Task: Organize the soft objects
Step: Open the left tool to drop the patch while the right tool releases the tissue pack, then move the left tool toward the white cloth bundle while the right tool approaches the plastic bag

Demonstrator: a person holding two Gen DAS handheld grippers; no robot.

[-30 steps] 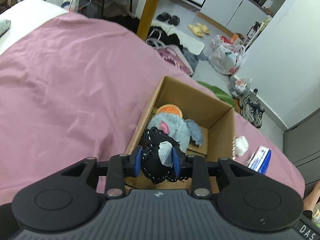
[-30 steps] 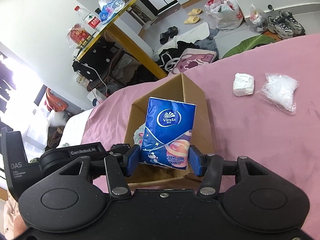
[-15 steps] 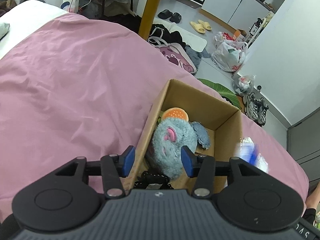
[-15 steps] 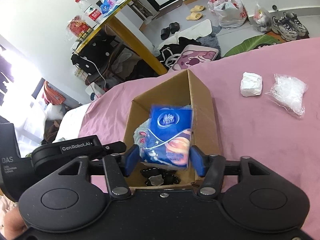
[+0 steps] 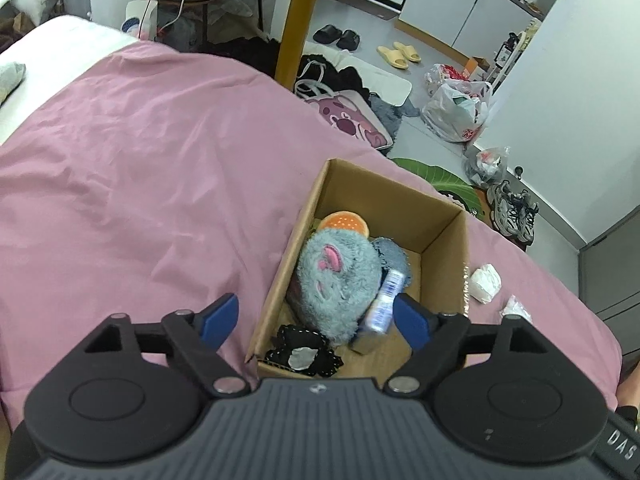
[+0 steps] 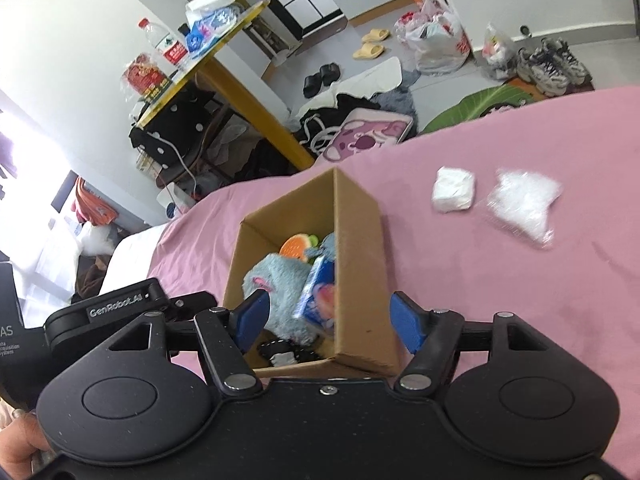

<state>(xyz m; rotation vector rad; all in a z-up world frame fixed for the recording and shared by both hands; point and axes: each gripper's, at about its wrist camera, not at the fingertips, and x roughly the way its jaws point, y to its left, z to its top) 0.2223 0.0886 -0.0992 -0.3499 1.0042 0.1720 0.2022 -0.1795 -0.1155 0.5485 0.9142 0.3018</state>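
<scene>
Both of our drops have landed! A second ago our left gripper [image 5: 316,318] was clamped on the black stitched soft toy [image 5: 304,351] and our right gripper [image 6: 324,318] on the blue plastic tissue pack [image 6: 318,294]. Now both stand with jaws spread wide and empty, hovering over the near end of the open brown cardboard box [image 5: 444,280].

The black toy lies on the box floor just below and ahead of our left gripper, against the near wall. The tissue pack, blurred in both views, leans on edge between the fluffy grey-blue plush animal [image 5: 338,276] and the box's right wall, so it may not have settled yet. Beyond the plush, at the far end, sits the round orange plush piece [image 5: 344,222].

That makes four soft things boxed, by our count. Two appear left on the pink bedsheet [image 5: 140,168], off to the right of the box: a white crumpled wad [image 6: 454,195] and a clear crinkly plastic bag of white stuff [image 6: 522,208].

The right view shows that pair whole and apart from the box. The left view catches only the wad and a sliver of the bag, but it looks deeper down onto the box floor, which the right view mostly hides behind the near wall.
</scene>
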